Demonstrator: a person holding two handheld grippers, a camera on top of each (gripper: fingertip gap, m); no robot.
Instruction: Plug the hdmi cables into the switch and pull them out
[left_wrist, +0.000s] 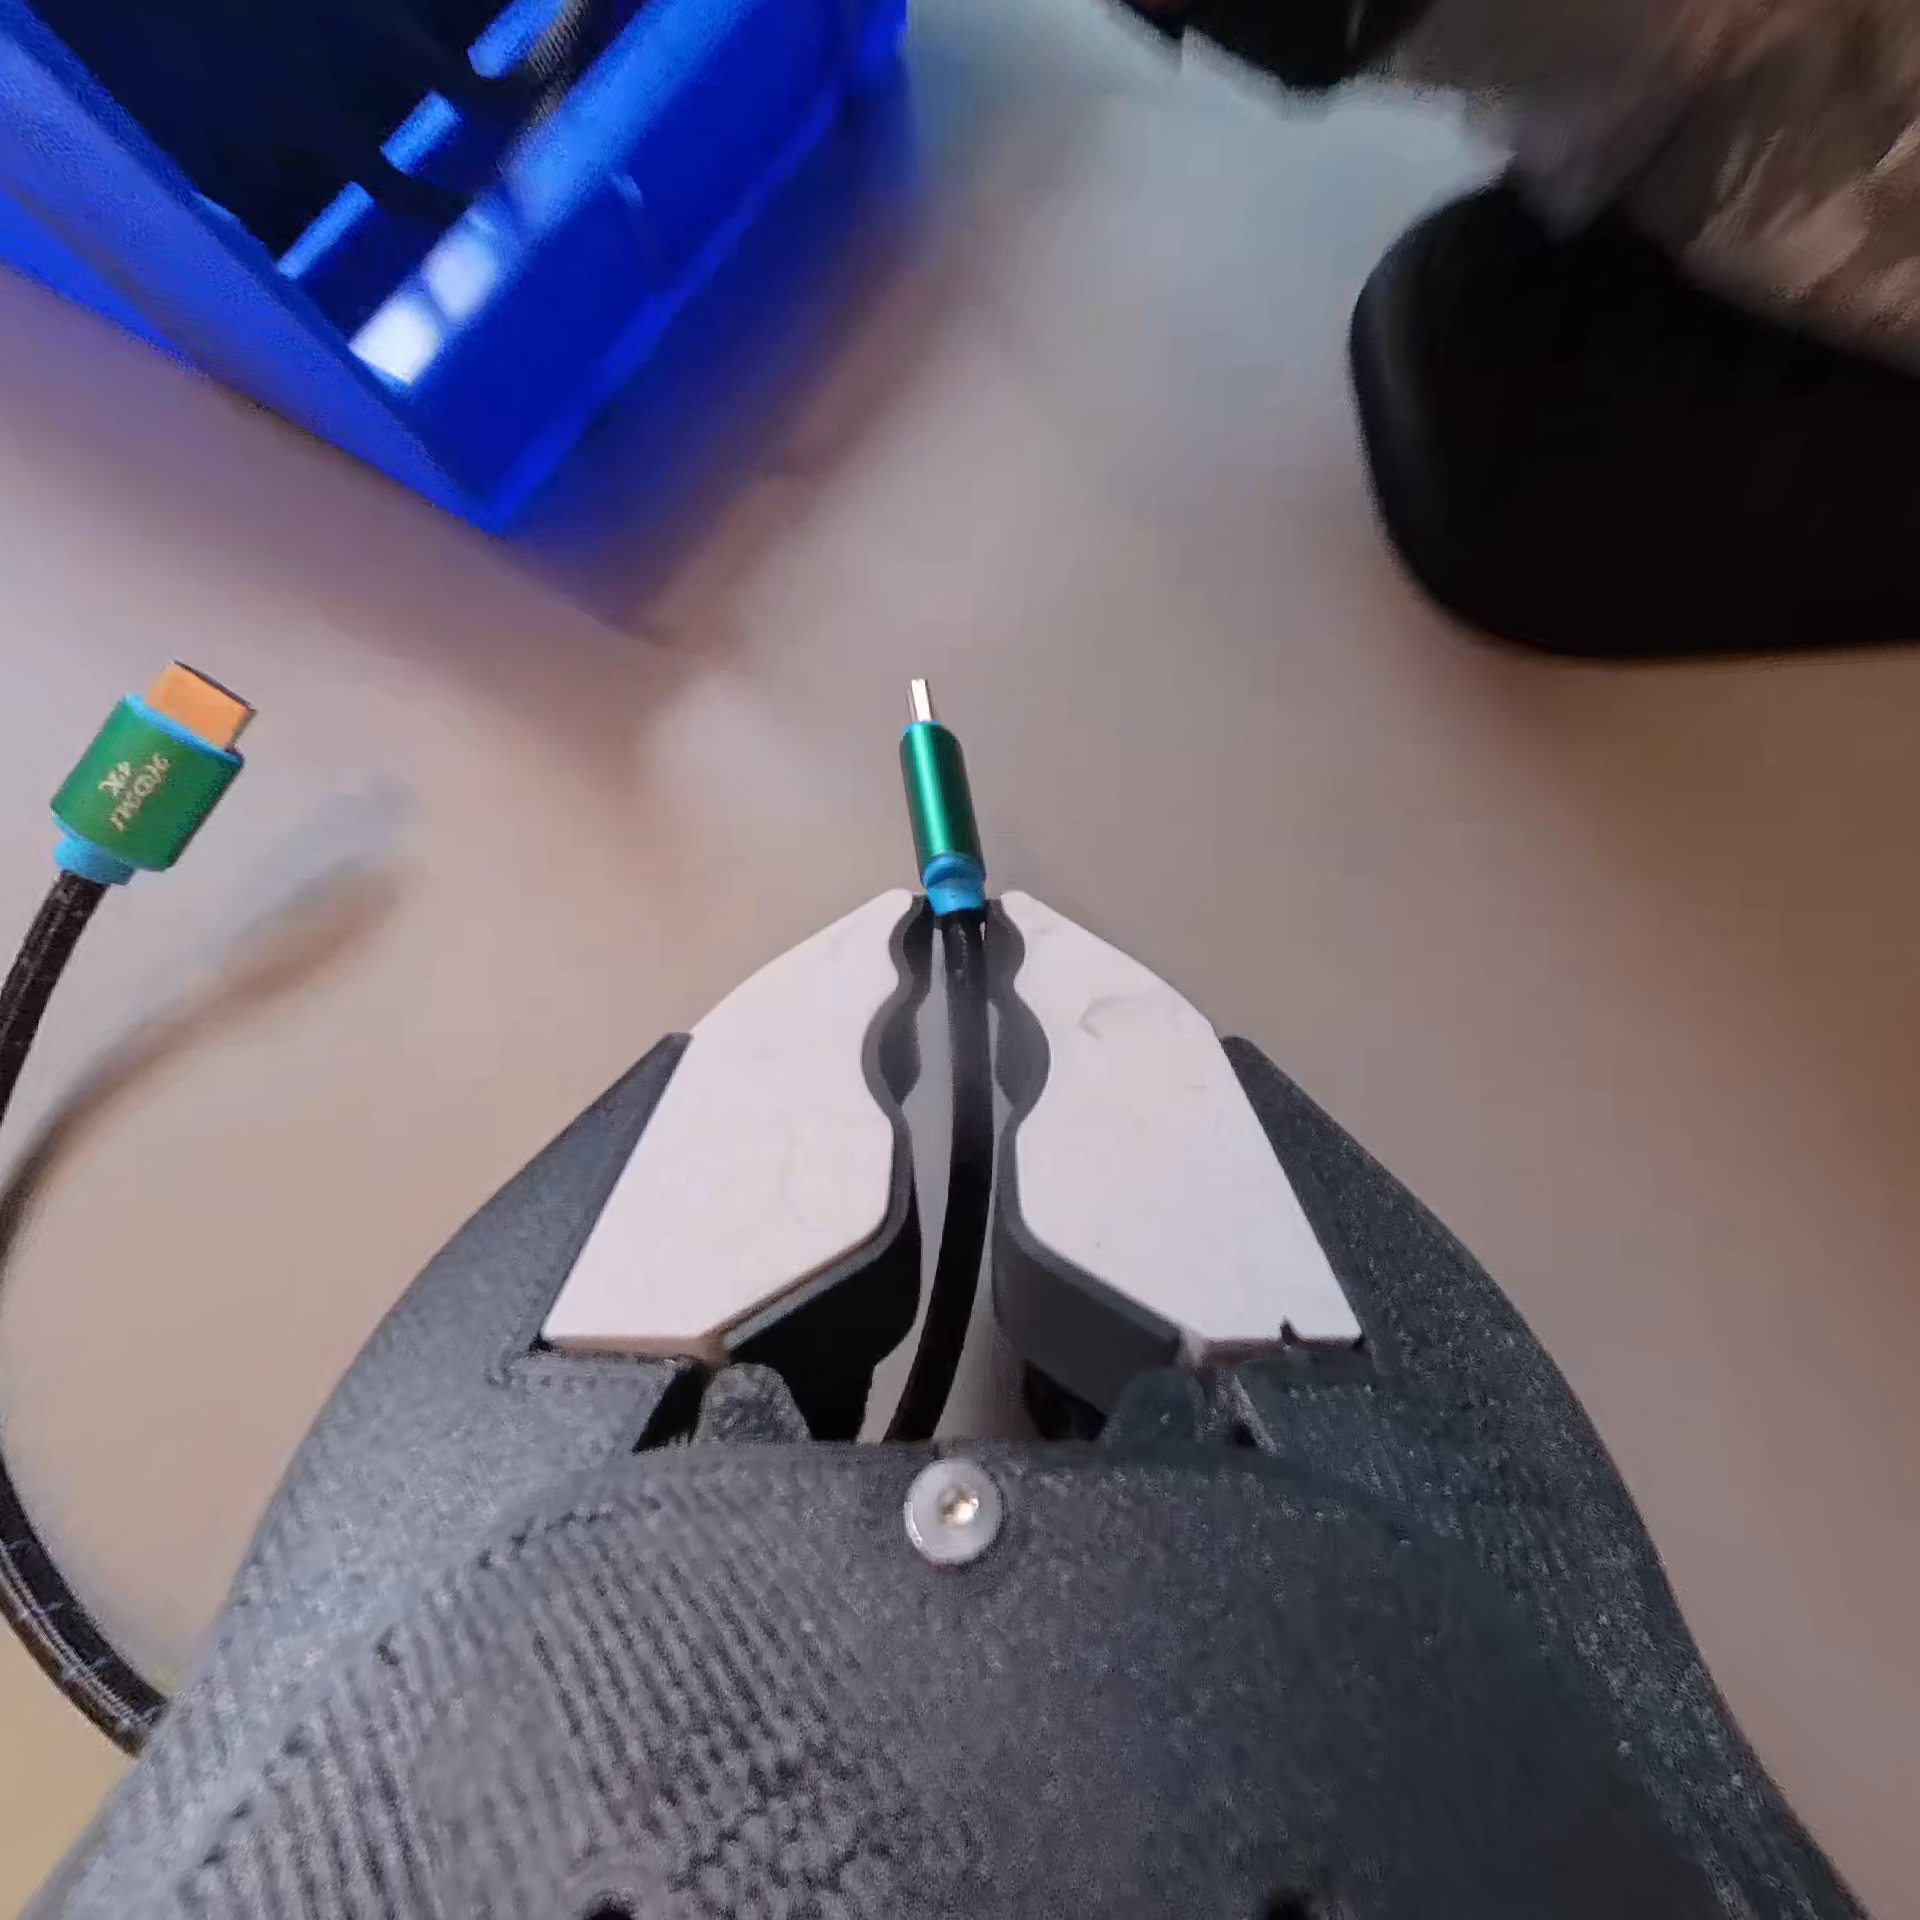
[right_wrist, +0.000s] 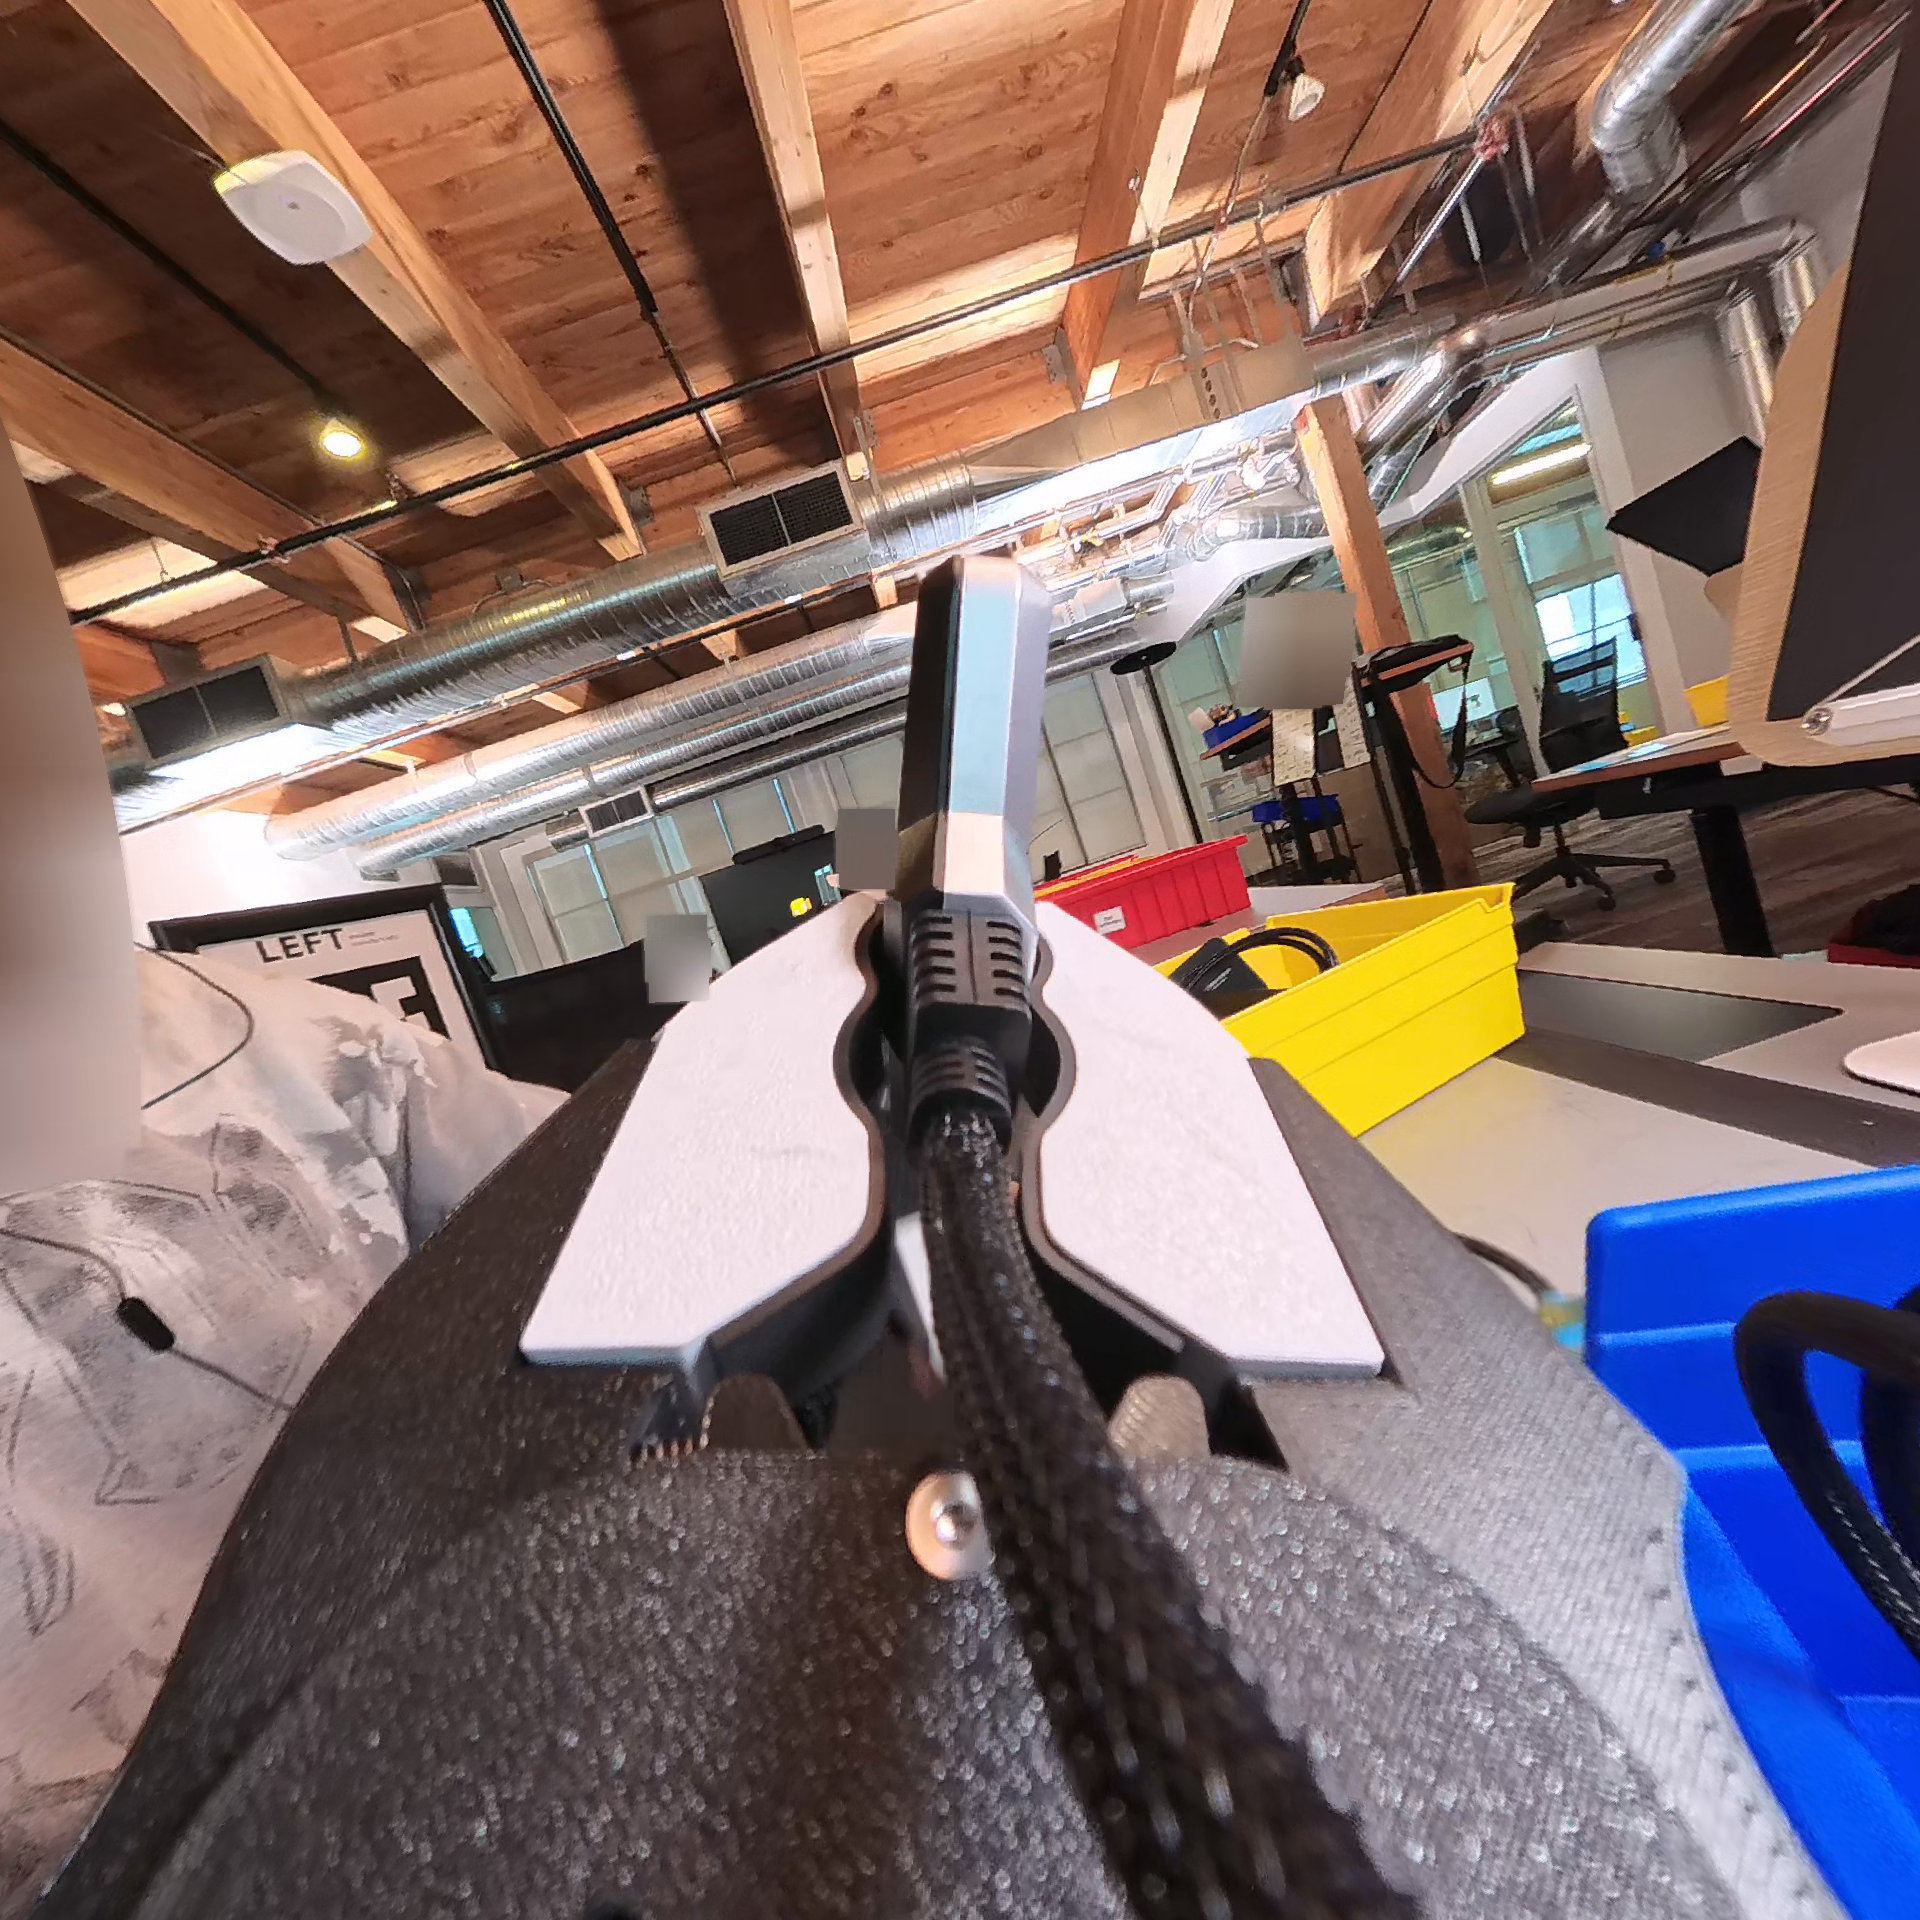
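**Two grippers, two green HDMI plugs, one switch**

Item 1: left gripper (left_wrist: 957, 902). Clenched on a black braided cable just behind the blue collar of a green HDMI plug (left_wrist: 940, 795). The plug's long axis runs straight ahead along the fingers, metal tip forward, seen edge-on, raised over the pale surface (left_wrist: 1195, 748).

Item 2: second green HDMI plug (left_wrist: 148, 784), at far left of the left wrist view. Flat face up, orange-coloured tip pointing up and to the right; its braided cable curves back down the left edge. Whether it touches the surface cannot be told.

Item 3: right gripper (right_wrist: 961, 925). Closed tight on the ribbed black strain relief at the base of the switch (right_wrist: 961, 727), a slim grey and black body. The switch's long axis stands nearly upright, pointing toward the wooden ceiling; its thick braided cable (right_wrist: 1039, 1455) trails back over the gripper body.

Item 4: bins, counted: one blue bin (right_wrist: 1766, 1455) close at right with black cable inside, one yellow bin (right_wrist: 1392, 997) beyond it, one red bin (right_wrist: 1153, 888) farther off.
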